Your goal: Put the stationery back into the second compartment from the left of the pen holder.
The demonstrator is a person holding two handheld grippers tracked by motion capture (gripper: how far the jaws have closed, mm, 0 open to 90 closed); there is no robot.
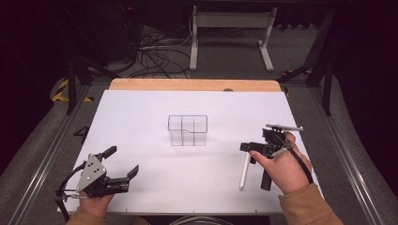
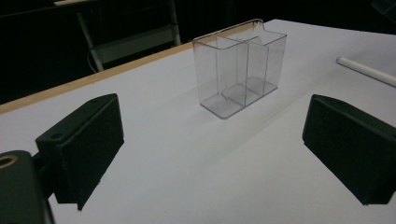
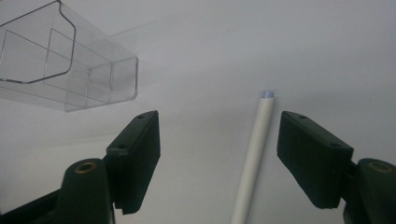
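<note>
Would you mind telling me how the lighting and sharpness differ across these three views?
High view: the white table sheet is bright and evenly lit, the surrounding floor dark. Left gripper view: the clear plastic divided box looks sharp, while the near black jaws are soft. Right gripper view: flat grey light, and the white tube casts almost no shadow.

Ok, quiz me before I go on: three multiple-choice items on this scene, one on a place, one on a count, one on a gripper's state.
1. Where does the white tube lie?
A. inside the organizer
B. on the white table, by the right gripper
C. under the left gripper

2. How many tubes are on the table?
A. one
B. two
C. three

3. The right gripper is:
A. shut on the tube
B. open, tube between its jaws, ungripped
C. shut, empty

Answers:
1. B: it lies flat, right of the clear organizer.
2. A: a single tube shows.
3. B: gaps show on both sides of the tube.
</note>
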